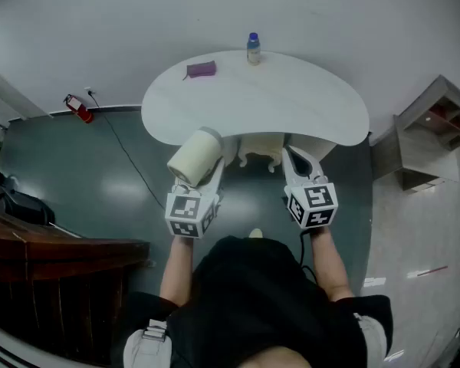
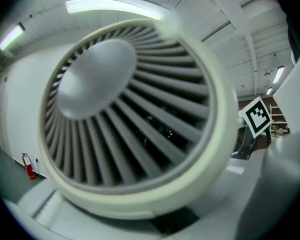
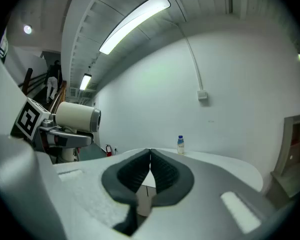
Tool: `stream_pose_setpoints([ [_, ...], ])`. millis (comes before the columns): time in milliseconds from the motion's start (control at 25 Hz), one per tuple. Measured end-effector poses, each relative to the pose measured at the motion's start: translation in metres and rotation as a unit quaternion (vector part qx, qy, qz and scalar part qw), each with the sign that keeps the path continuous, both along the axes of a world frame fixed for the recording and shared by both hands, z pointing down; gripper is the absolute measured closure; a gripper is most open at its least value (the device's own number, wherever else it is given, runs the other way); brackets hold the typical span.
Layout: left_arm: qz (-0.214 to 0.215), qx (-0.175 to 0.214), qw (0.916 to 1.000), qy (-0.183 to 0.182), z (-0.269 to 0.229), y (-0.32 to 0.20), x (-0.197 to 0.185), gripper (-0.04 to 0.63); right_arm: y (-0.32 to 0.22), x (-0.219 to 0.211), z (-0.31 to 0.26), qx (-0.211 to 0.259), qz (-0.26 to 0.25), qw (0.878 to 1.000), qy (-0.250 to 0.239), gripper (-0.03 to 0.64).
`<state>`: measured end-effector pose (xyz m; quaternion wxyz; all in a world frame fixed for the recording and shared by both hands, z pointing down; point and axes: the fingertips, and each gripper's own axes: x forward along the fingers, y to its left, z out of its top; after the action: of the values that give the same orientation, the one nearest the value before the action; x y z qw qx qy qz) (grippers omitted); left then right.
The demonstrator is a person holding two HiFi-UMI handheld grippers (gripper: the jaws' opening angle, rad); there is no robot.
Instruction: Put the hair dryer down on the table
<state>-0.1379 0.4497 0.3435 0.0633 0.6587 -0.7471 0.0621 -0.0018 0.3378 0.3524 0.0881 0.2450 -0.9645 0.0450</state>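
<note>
The hair dryer [image 1: 195,156] is a cream cylinder held up in the air, short of the near edge of the white curved table [image 1: 291,106]. My left gripper [image 1: 213,176] is shut on its lower part. In the left gripper view the dryer's grey finned grille [image 2: 125,109] fills the picture and hides the jaws. From the right gripper view the hair dryer [image 3: 77,116] shows at the left, above the left gripper's jaws. My right gripper [image 1: 294,159] hangs beside it, level with the table's near edge. The right gripper [image 3: 150,171] is shut with nothing between its dark pads.
A small bottle [image 1: 253,48] with a blue cap stands at the table's far edge, and a purple object [image 1: 201,69] lies at its far left. A red fire extinguisher [image 1: 78,108] stands by the wall. Dark wooden furniture [image 1: 54,259] is at the left, a shelf unit [image 1: 437,129] at the right.
</note>
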Motion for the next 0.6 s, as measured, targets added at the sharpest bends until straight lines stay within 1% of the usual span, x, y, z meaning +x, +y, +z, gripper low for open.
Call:
stream_pose_setpoints([
  [320, 0.007, -0.003, 1.0000, -0.001, 0.000, -0.001, 0.003, 0.434, 0.000, 0.004, 0.000, -0.009, 0.004, 1.000, -0.008, 0.612],
  [600, 0.014, -0.007, 0.9999, -0.001, 0.001, -0.016, 0.010, 0.433, -0.016, 0.014, 0.001, -0.019, 0.021, 0.999, -0.016, 0.612],
])
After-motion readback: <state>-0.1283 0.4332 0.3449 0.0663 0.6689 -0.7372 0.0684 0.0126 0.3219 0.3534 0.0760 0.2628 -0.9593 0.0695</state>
